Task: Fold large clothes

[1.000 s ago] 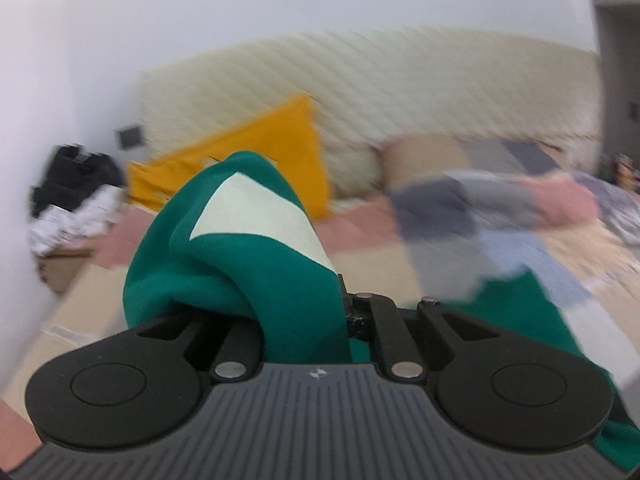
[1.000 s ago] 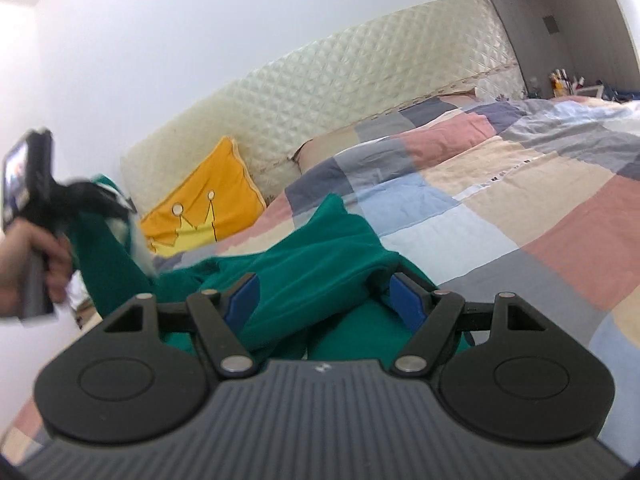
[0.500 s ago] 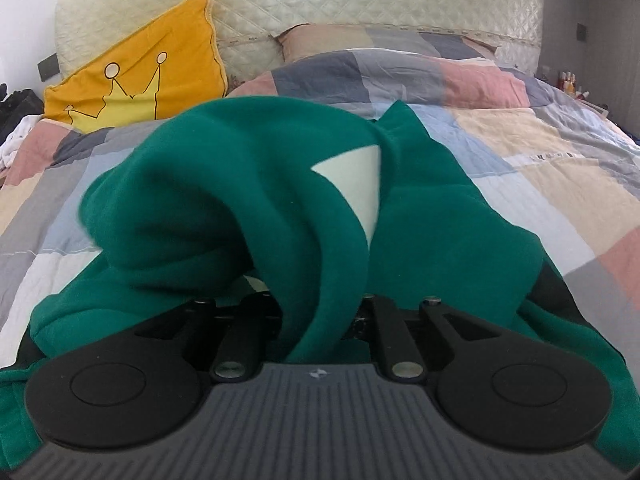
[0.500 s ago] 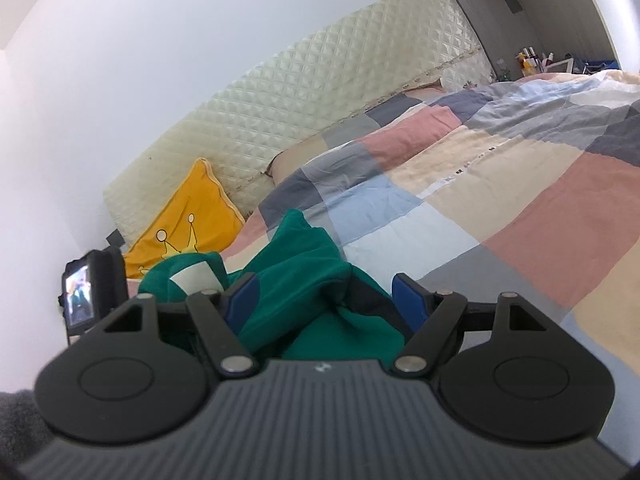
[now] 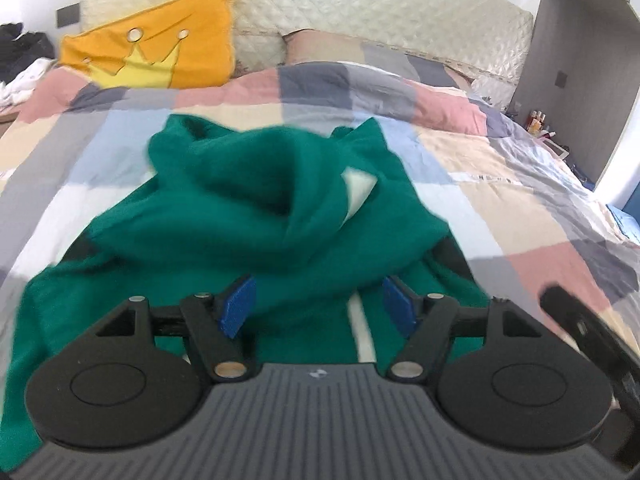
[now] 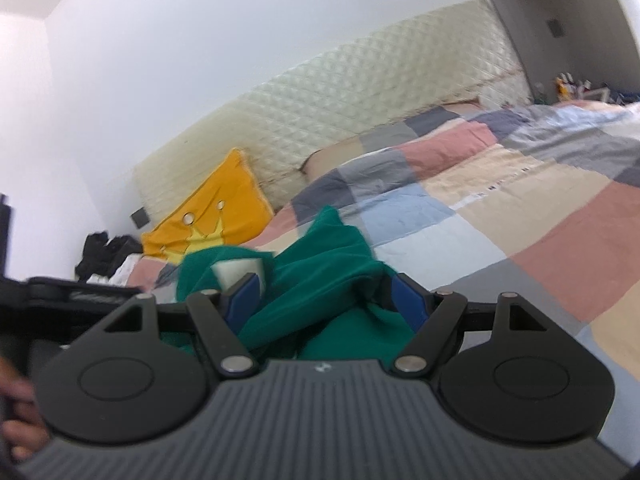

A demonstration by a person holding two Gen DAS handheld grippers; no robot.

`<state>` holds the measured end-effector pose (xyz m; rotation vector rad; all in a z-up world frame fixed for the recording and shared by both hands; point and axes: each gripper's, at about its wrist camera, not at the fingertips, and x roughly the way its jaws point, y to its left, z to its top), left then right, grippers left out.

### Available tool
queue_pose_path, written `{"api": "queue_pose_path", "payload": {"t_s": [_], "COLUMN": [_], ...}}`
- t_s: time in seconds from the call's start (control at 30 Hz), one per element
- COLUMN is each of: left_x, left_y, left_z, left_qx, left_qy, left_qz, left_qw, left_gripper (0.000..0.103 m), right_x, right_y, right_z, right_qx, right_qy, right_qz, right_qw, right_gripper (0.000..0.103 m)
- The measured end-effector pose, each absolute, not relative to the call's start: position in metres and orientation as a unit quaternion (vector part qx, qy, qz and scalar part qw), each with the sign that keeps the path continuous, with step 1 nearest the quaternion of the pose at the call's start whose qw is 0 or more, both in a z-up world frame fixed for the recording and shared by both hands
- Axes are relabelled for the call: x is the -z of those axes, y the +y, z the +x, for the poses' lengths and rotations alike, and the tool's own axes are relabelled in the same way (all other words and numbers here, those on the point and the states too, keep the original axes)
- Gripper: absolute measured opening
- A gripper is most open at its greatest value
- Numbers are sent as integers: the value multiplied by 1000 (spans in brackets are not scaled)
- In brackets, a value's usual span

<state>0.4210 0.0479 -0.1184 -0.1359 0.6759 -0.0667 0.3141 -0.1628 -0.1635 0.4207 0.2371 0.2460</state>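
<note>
The left hand-held gripper (image 5: 318, 304) has just opened; its jaws stand wide, clear of the green sweater (image 5: 256, 216) bunched on the bed (image 5: 520, 184) directly ahead. The right hand-held gripper (image 6: 320, 300) stands wide, with sweater folds lying between its blue pads (image 6: 406, 300).

Sweatshirt (image 5: 256, 216) on quilt (image 5: 500, 184); cushion (image 5: 156, 52) behind, seemingly against headboard (image 5: 360, 12).
</note>
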Motion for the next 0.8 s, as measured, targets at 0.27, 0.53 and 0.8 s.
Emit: {"api": "queue_pose_path", "payload": {"t_s": [0.27,0.53,0.8], "left_x": [112,113,132], "left_y": [84,134,178], "left_z": [357,364,375], "left_qx": [14,-11,-29], "left_qy": [298,285,296], "left_qz": [-66,-108,-165], "left_qw": [952,952,940], "left_gripper": [75,75,75], "right_x": [144,98,83], "right_y": [-137,-72,30], "right_z": [308,355,466], "right_qx": [-162,-198,-236], "right_qy": [142,163,207], "right_qz": [187,87,-22], "right_qw": [959,963,949], "right_gripper": [75,75,73]}}
